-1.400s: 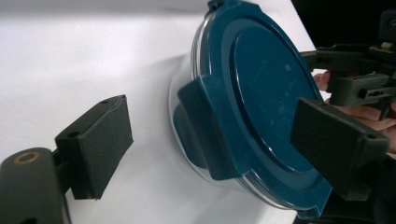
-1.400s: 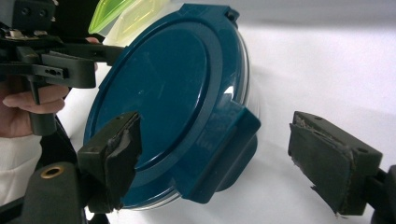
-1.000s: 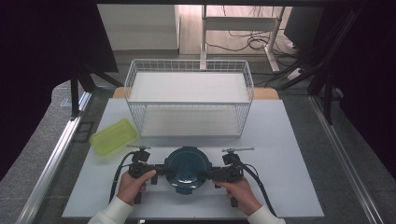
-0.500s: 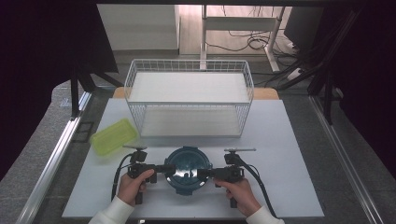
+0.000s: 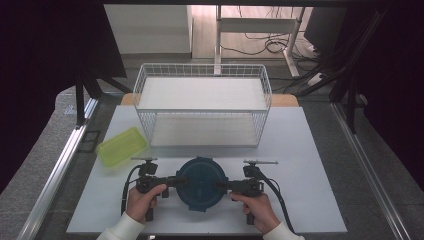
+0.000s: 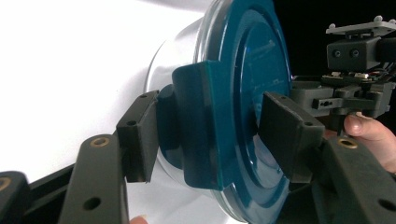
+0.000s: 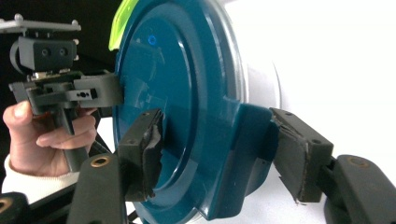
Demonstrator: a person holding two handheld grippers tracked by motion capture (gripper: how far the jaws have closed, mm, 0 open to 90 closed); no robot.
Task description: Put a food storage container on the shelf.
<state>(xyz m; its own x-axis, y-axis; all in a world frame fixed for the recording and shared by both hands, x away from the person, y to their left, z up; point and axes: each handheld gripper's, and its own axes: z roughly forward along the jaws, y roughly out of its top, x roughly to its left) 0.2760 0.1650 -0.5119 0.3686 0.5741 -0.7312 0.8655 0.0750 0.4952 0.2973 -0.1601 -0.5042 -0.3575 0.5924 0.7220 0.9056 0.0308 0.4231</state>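
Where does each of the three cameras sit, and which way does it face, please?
High view: above the person's side, looking forward and down on the white table; both hands, left gripper and right gripper flank the round dark-blue lidded container.
Left gripper view: rides that gripper, looking across the container at the opposite hand.
Right gripper view: rides that gripper, mirrored, showing the left hand.
Shared: both gripper views show jaws astride a lid latch.

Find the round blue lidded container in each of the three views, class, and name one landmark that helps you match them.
High view: blue lidded container low centre, between both grippers.
Left gripper view: container centre, on edge, clip tab between the fingers.
Right gripper view: container centre, likewise.
Shared landmark: yellow-green tray, peeking above the lid in the right gripper view.
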